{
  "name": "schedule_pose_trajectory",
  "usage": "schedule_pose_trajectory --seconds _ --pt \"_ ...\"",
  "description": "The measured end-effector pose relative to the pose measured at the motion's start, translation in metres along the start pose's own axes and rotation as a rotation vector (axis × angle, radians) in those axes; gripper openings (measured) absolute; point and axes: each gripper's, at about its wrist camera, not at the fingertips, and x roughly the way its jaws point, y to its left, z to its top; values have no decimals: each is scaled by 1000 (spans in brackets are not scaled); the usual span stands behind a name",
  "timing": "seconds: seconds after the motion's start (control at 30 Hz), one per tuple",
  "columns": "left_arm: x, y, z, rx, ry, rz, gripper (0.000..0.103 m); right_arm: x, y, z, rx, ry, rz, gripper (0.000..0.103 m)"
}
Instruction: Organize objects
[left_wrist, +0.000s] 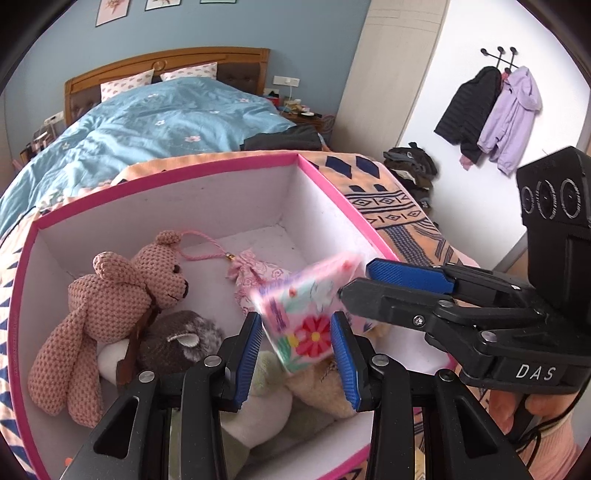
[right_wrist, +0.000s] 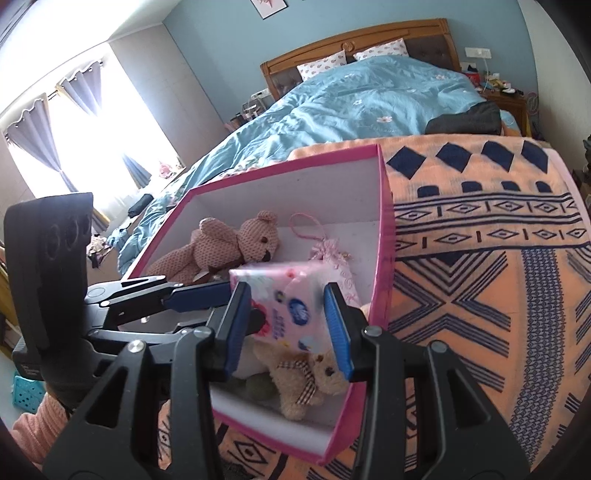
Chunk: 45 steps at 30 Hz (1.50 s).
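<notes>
Blurred, tissue pack (left_wrist: 308, 314) hangs between both open claws above box (left_wrist: 155, 173).

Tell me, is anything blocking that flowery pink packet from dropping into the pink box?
Nothing visible blocks it. The box is open on top, and the packet is already over it. Only soft toys lie below, such as the tan plush dog, so it would probably land on them.
</notes>
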Motion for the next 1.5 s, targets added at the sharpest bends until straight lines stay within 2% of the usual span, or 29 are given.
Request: schedule_pose_trajectory --seconds 0.2,0.33,0.43,0.6,0.7,0.8,0.93,1.13,1.37,1.5 --pt "-8 2 -4 4 -35 12 39 -9 3 -5 -15 -33 -33 45" --pt "-19 1 -12 12 -70 -8 42 -19 3 -13 -16 -41 -22 45" --pt "-36 -3 -23 34 -118 -34 51 -32 4 -22 -14 -56 11 46" --pt "-76 -19 -50 124 -199 -99 54 -62 10 -45 -25 -80 58 50" --pt "-87 -29 -65 170 -206 -146 54 -76 12 -63 -36 -75 74 52" --pt "-85 -41 -85 215 -171 -197 54 -83 11 -90 -21 -38 87 52" --pt "-68 -57 -108 264 -90 -210 54 -85 7 -132 5 49 81 52" --pt "-32 -65 -128 275 41 -226 51 -87 2 -185 89 153 136 52" --pt "-10 -66 -136 274 123 -243 44 -87 -4 -212 172 187 232 52" --pt "-6 -65 -140 281 146 -260 41 -77 -9 -214 224 187 271 52"
